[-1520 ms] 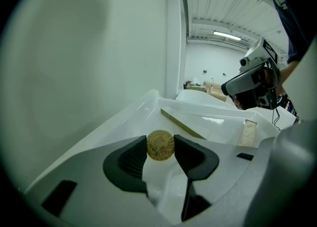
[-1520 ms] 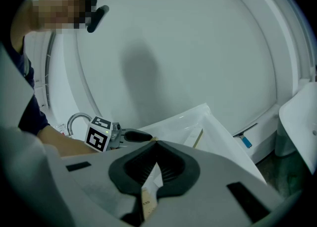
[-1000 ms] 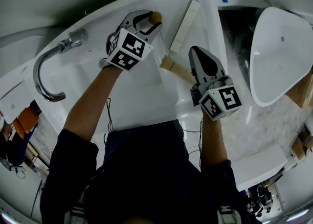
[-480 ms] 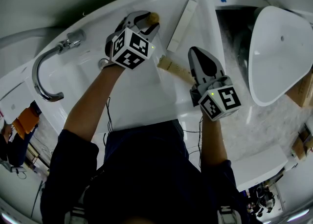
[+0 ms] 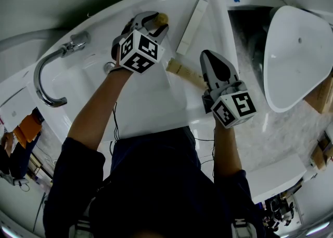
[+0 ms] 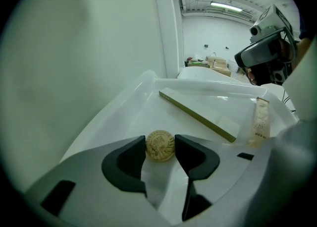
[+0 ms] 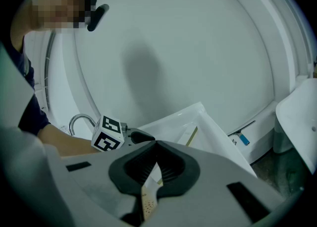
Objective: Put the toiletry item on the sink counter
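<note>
Our left gripper (image 6: 160,147) has its jaws drawn in on a small round soap (image 6: 160,146), a pad touching each side of it. The soap is at the far edge of the sink counter (image 5: 156,102), close to the wall and just left of a long box (image 6: 198,115) lying along the counter's right edge. We cannot quite tell whether the soap rests on the counter or hangs just above it. Our right gripper (image 7: 156,154) is nearly closed, pinching a thin sachet (image 7: 147,194) that points towards the near end of the box. The tap (image 5: 49,70) stands at the counter's left end.
</note>
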Demonstrator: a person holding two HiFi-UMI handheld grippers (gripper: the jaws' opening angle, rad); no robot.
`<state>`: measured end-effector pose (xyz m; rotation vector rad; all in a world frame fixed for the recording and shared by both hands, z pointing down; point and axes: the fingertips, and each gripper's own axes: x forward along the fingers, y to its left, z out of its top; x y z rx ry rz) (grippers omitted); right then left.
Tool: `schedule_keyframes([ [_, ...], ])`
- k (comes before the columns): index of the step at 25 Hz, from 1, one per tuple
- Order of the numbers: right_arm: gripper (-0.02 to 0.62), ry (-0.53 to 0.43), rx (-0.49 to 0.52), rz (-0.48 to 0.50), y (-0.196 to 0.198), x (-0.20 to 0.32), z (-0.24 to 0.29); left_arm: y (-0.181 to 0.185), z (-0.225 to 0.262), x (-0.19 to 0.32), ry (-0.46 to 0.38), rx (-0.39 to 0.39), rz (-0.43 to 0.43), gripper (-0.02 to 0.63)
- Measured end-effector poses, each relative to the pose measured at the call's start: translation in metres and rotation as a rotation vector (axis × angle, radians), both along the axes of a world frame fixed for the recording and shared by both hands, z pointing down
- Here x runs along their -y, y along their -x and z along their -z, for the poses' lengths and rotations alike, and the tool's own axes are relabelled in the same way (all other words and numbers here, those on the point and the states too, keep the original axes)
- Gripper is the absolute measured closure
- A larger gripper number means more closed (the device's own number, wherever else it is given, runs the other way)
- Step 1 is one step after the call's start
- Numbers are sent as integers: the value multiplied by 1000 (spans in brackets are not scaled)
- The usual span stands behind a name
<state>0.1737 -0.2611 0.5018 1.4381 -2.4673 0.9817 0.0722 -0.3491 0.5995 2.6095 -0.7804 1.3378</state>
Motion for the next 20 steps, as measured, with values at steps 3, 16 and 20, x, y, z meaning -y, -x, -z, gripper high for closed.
schedule_keyframes([
  [3, 590, 0, -3, 1, 0, -2, 0, -1, 0, 0, 2, -5, 1, 399],
  [16, 591, -12, -28, -12, 3, -12, 12, -1, 26, -6, -28, -61, 13, 393],
  [20, 591, -29, -33, 0, 12, -17, 21, 4, 39, -15, -35, -76, 15, 393],
])
